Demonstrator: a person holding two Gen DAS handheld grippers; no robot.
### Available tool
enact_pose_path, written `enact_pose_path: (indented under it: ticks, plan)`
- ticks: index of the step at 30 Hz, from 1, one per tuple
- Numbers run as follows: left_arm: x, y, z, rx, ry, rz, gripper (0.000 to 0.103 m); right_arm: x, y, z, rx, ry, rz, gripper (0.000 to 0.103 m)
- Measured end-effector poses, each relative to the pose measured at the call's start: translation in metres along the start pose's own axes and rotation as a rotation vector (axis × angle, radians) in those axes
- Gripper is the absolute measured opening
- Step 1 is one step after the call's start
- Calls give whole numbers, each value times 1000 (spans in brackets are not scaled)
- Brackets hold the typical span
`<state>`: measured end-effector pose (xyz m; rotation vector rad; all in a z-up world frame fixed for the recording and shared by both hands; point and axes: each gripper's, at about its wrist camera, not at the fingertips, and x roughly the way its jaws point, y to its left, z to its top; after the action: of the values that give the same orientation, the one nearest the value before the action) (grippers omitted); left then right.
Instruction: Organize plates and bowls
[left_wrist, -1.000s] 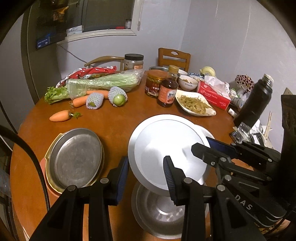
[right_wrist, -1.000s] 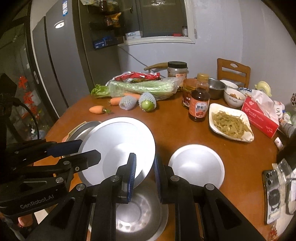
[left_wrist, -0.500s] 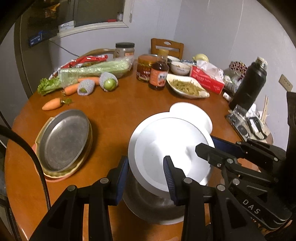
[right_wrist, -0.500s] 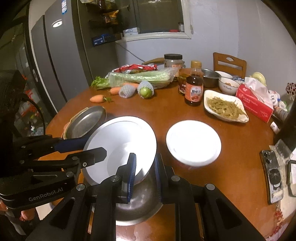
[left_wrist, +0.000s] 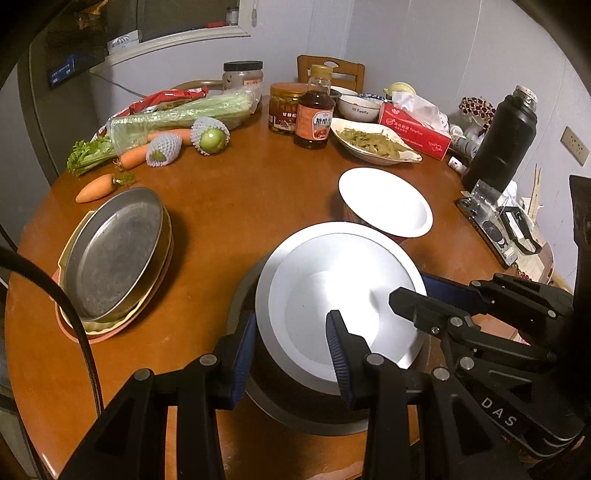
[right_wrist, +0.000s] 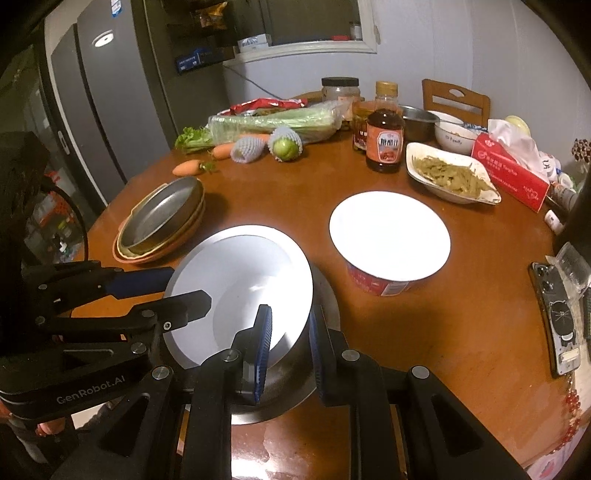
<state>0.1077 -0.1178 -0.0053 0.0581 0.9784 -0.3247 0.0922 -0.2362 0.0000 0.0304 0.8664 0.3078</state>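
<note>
Left wrist view: white plate (left_wrist: 340, 299), clamped by left hand-held gripper (left_wrist: 291, 347) and right hand-held gripper (right_wrist: 286, 347), lowered since a second ago, now nearly nested into steel bowl (left_wrist: 295, 410) at 6 o'clock; release next.

Round brown wooden counter (left_wrist: 229, 206). Near centre: steel basin (right_wrist: 325, 306). Left: stacked shallow pans (left_wrist: 114, 254). Just right of centre: red paper bowl, white rim (right_wrist: 389, 236). Far left: celery (left_wrist: 184, 114), carrots (left_wrist: 98, 188), netted fruit (left_wrist: 210, 138). Far: sauce bottle (left_wrist: 314, 118), jars, dish of greens (left_wrist: 373, 146), tissue box (left_wrist: 413, 129). Right edge: black flask (left_wrist: 506, 136), phone (right_wrist: 557, 317).
</note>
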Motion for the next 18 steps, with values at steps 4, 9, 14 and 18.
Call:
enact_pose_path:
  ticks: [4, 9, 14, 18]
  plan:
    - [6, 0, -2, 1, 20, 1, 39, 4, 0, -2, 2, 12, 0, 22]
    - [9, 1, -3, 3, 27, -5, 39, 10, -1, -6, 2, 26, 0, 22]
    - [9, 3, -2, 1, 30, -5, 39, 10, 1, -4, -8, 31, -8, 22]
    - [7, 6, -2, -5, 27, -13, 39, 12, 1, -4, -11, 34, -5, 22]
